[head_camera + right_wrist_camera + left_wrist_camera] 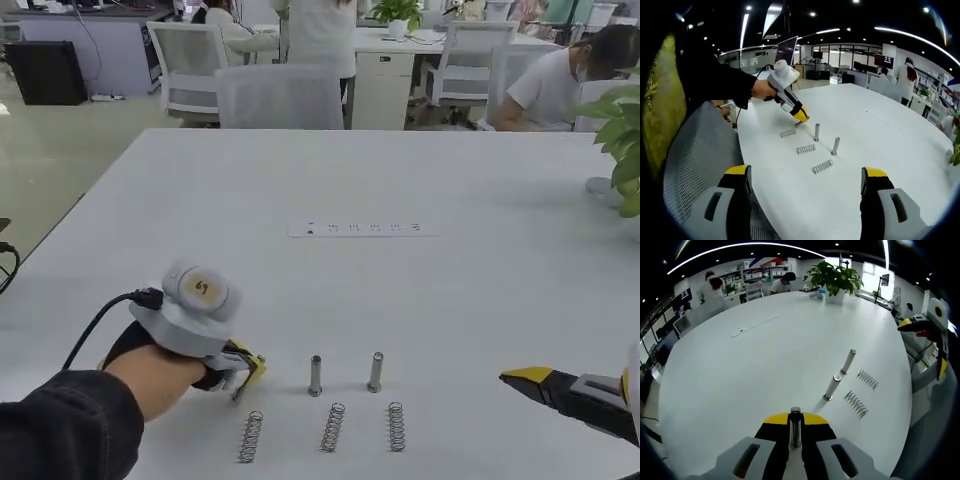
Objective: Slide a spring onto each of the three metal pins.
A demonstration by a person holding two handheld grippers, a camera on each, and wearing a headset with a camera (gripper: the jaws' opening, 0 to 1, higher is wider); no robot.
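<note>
No spring is on yet: three springs (pixel 333 427) lie on the tabletop (pixel 400 180) just before the two standing pins (pixel 315 375), the left gripper (pixel 801 116) pinches the third pin (pixel 795 432) beside them, and the right gripper (pixel 806 174) waits well apart, jaws spread.

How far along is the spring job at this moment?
Done: nothing yet. All three springs lie on the table, none threaded. In hand: the left gripper is shut on one pin. Left: all three springs must go on; the other two pins stand bare, and the right gripper is open and holds nothing.
</note>
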